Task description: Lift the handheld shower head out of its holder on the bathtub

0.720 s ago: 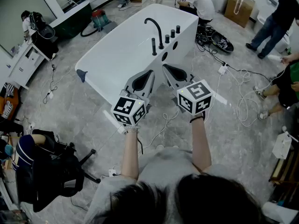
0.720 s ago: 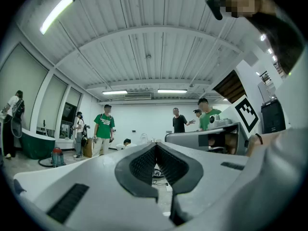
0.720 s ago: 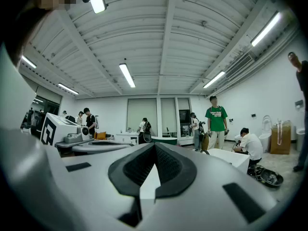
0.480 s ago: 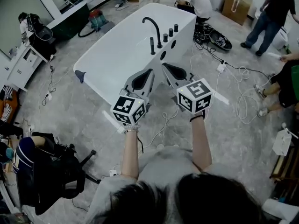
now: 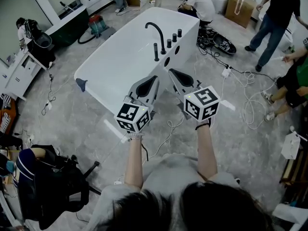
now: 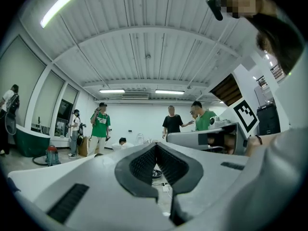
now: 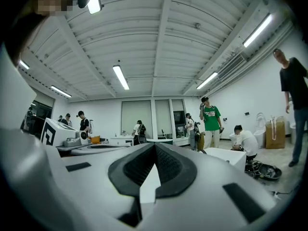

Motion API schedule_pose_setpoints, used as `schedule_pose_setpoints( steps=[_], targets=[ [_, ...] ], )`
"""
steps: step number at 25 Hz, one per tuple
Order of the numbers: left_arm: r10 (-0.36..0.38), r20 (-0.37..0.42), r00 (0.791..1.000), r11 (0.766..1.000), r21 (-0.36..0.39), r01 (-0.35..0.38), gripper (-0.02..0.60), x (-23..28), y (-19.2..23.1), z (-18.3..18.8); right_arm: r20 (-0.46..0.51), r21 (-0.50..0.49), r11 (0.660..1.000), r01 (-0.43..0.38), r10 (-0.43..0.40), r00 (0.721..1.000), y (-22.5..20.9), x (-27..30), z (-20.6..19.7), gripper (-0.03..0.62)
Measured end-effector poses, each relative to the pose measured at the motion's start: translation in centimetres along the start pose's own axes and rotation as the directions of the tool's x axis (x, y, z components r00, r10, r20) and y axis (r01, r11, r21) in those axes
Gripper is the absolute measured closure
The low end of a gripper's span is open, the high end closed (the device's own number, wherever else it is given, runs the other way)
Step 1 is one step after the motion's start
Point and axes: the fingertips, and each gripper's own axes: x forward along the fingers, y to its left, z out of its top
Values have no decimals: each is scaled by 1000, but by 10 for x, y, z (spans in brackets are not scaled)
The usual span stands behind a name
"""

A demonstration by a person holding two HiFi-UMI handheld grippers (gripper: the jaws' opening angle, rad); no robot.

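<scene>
The white bathtub (image 5: 120,57) stands on the grey floor ahead of me. On its near right rim are a black arched faucet (image 5: 157,31), a row of black knobs (image 5: 173,37) and the slim black handheld shower head (image 5: 156,52), upright in its holder. My left gripper (image 5: 154,78) and right gripper (image 5: 171,71) are held level side by side, short of the tub's near wall and apart from it. Both are shut and hold nothing. The left gripper view shows its fingertips (image 6: 155,146) met; the right gripper view shows the same (image 7: 154,146), with a corner of the tub (image 7: 231,157) beyond.
White and black cables (image 5: 250,105) and a power strip (image 5: 225,72) trail over the floor right of the tub. A black office chair (image 5: 62,177) stands at lower left. Several people are around: one crouches behind the tub (image 5: 199,4), one in black (image 5: 272,23) stands at right.
Both grippers stay shut and almost in place. The tub sits slightly higher in the head view. The person in black at the right has stepped left.
</scene>
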Motion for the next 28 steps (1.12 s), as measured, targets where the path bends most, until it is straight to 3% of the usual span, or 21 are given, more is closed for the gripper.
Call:
schedule_pose_setpoints(
  steps=[8,28],
  targets=[
    [1,-28,1000,1000,-12,-1,575,8,14,-19,-18,20,999,39,-39,999,-20,8,-20,595],
    [116,-8,993,992,-48,-116,575,146,78,-31,-88,-45,993,-111,107,990,-143,98,-15,595]
  ],
)
